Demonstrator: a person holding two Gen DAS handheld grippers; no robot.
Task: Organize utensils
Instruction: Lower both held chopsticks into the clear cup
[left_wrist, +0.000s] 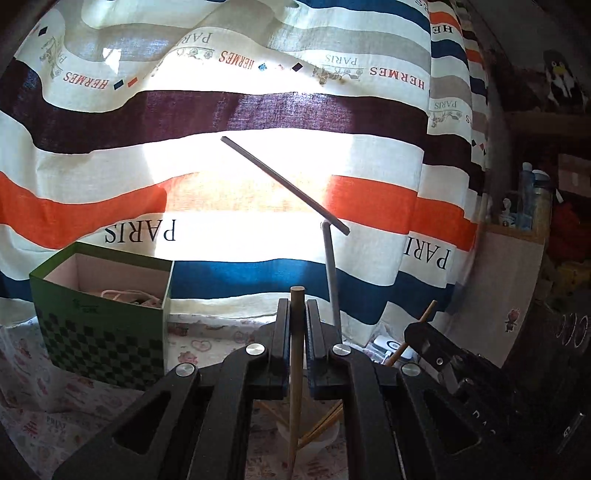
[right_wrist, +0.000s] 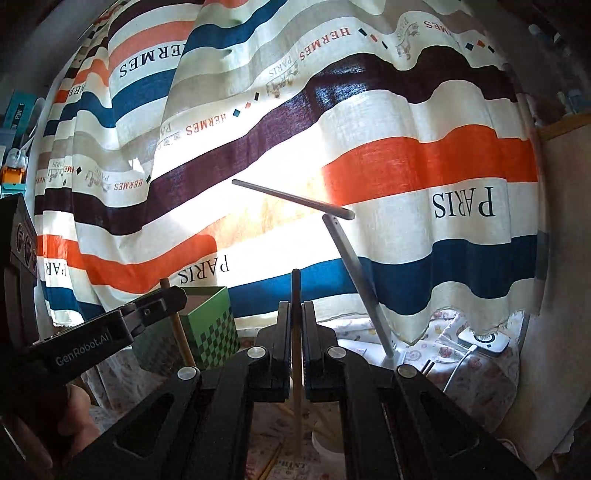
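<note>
My left gripper (left_wrist: 296, 317) is shut on a wooden chopstick (left_wrist: 295, 373) held upright; it also shows in the right wrist view (right_wrist: 147, 314) at the left with its chopstick (right_wrist: 181, 332). My right gripper (right_wrist: 295, 321) is shut on another wooden chopstick (right_wrist: 296, 369), upright too; it shows in the left wrist view (left_wrist: 432, 343) at the right with its chopstick (left_wrist: 413, 332). Below both grippers a white cup (left_wrist: 321, 439) holds several chopsticks; it also shows in the right wrist view (right_wrist: 327, 445). Loose chopsticks (right_wrist: 271, 461) lie on the cloth.
A green checkered box (left_wrist: 107, 325) stands at the left on the floral tablecloth (left_wrist: 55, 406). A grey desk lamp (left_wrist: 328, 258) rises behind the cup. A striped curtain (left_wrist: 258, 110) hangs behind. A white charger (right_wrist: 484, 341) lies right. Shelves (left_wrist: 535, 221) are at far right.
</note>
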